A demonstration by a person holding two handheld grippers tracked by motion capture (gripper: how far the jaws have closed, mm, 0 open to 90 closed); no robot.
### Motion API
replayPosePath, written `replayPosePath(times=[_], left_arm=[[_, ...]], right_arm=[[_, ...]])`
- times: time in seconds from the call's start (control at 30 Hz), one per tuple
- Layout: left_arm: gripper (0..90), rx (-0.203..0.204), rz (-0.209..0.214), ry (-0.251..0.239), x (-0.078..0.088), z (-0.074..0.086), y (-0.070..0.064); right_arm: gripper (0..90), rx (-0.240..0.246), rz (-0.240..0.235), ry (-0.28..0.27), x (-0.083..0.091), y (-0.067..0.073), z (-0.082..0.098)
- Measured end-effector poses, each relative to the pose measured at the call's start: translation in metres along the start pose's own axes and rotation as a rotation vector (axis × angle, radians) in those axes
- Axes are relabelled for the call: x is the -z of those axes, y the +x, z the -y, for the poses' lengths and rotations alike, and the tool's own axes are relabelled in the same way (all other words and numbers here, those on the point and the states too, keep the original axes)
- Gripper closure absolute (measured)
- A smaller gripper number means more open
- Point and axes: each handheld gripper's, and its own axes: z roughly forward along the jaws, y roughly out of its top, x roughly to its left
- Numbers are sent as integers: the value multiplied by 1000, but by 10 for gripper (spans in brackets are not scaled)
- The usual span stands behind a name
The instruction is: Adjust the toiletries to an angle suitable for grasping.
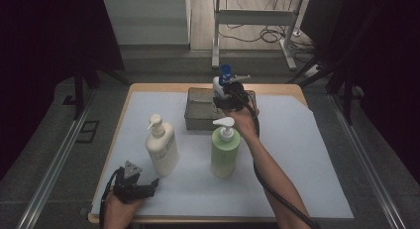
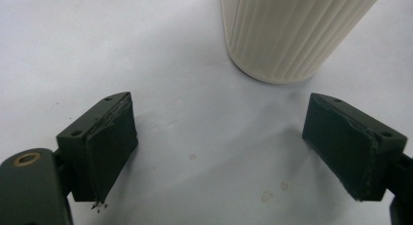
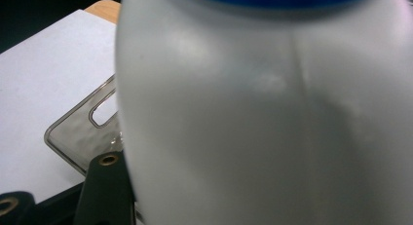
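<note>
A white bottle with a blue pump stands upright over the far part of a grey clear tray at the back of the table. My right gripper is shut on its body. In the right gripper view the bottle sits close up between the jaws, with one black finger against its left side and the tray's rim below. My left gripper rests near the front left edge, open with nothing held. In its own view the jaws stand wide apart over white paper, just short of a ribbed cream bottle.
The cream pump bottle and a green pump bottle stand upright in the middle of the white sheet. The right forearm passes close beside the green bottle. Dark floor and rails surround the table.
</note>
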Motion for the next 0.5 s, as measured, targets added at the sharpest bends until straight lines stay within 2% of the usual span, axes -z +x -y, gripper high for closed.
replayPosePath(times=[0.07,0.23,0.4,0.5], left_arm=[[123,0,0,0,0,0,0],[123,0,0,1,0,0,0],[123,-2,0,1,0,0,0],[123,-2,0,1,0,0,0]], right_arm=[[388,-7,-4,1,-1,0,0],[356,33,7,-2,-2,-1,3],[322,7,-7,-20,3,-5,8],[321,13,-19,-25,7,-7,12]])
